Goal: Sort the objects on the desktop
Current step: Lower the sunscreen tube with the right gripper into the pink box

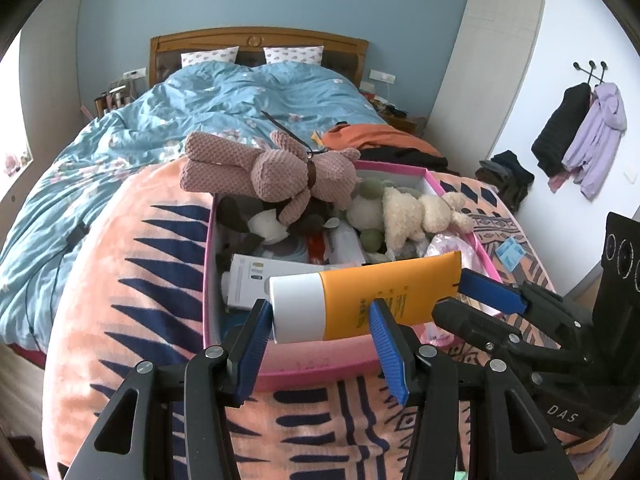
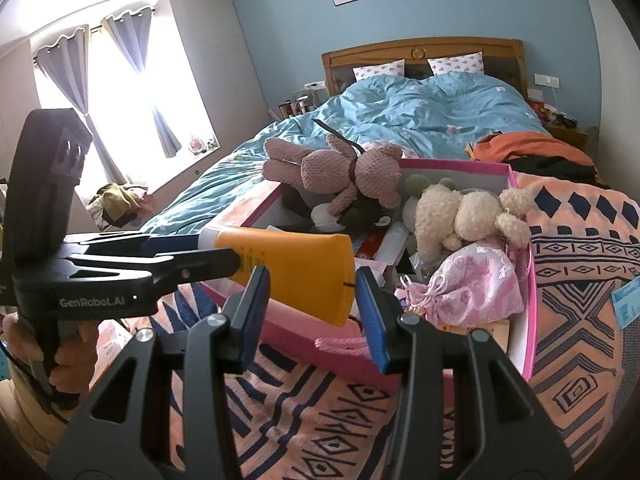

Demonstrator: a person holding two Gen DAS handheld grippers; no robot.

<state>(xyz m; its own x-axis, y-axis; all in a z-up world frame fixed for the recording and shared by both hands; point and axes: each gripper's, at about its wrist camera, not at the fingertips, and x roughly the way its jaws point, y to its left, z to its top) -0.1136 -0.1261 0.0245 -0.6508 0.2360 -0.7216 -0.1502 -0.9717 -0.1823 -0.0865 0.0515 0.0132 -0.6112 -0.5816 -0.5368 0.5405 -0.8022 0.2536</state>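
An orange tube (image 1: 380, 292) with a white cap hangs level over the near end of a pink box (image 1: 300, 364) on the bed. My left gripper (image 1: 320, 316) is shut on the cap end. My right gripper (image 1: 450, 292) comes in from the right and holds the flat crimped end. In the right wrist view the tube (image 2: 304, 264) sits between the blue pads of my right gripper (image 2: 312, 292), and my left gripper (image 2: 212, 252) reaches in from the left. A hand (image 2: 68, 352) holds its grip.
The pink box (image 2: 304, 336) holds a pink plush rabbit (image 1: 280, 172) across its far rim, a cream plush (image 1: 420, 212), a white carton (image 1: 260, 280) and a pink pouch (image 2: 472, 284). It rests on a patterned orange blanket (image 1: 140, 280). Orange clothes (image 2: 528, 144) lie behind it.
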